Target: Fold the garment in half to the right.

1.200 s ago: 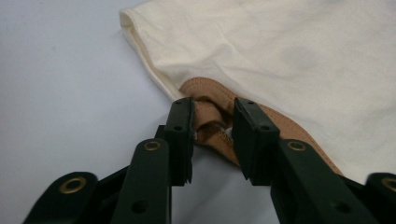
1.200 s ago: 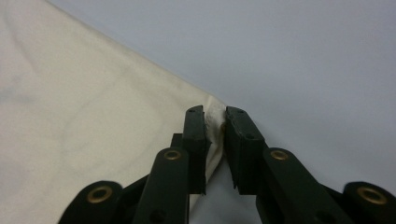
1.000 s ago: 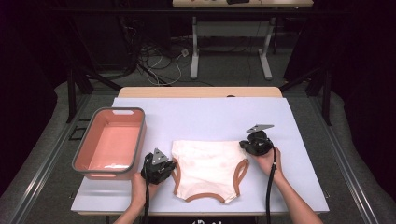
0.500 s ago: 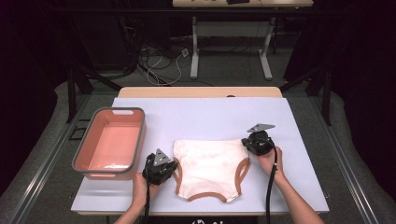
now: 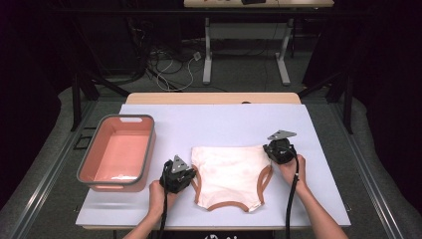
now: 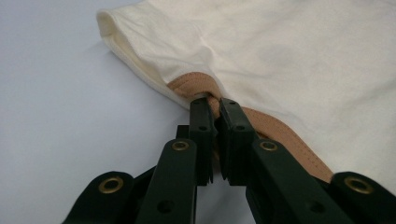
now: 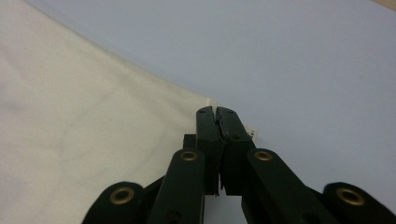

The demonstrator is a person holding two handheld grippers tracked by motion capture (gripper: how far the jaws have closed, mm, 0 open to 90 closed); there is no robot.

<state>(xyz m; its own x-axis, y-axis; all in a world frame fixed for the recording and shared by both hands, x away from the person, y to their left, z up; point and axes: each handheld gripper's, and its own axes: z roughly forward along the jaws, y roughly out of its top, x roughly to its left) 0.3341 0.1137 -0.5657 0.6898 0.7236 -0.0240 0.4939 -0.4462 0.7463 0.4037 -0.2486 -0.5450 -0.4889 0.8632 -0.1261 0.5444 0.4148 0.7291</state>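
I had the garment (image 5: 229, 177) pinned at two corners, so the step in hand, as I judged it, was the grasp before a lift or fold. It lay flat on the surface (image 5: 323, 199), near my edge and a little right of the middle.

Nearest me, my left hand-held gripper (image 5: 191, 175) was clenched on the tan trim (image 6: 205, 86) at the garment's left leg opening; in the left gripper view the jaws stood nearly together with the trim caught between them. My right hand-held gripper (image 5: 268, 149) sat farther out, clamped on the cream corner (image 7: 210, 103) of the waistband, jaws closed with a small white tag (image 7: 252, 132) just beside them.

The next move, I reckoned, called for raising both grips together and evenly, or the cloth would drag and bunch.

The near edge of the surface ran close below the garment, with little room there. To the left, the pink bin (image 5: 118, 172) stood near my left hand-held gripper, its wall something to mind on any swing that way. To the right and beyond the garment the surface lay open up to its far edge, the better room for moving.
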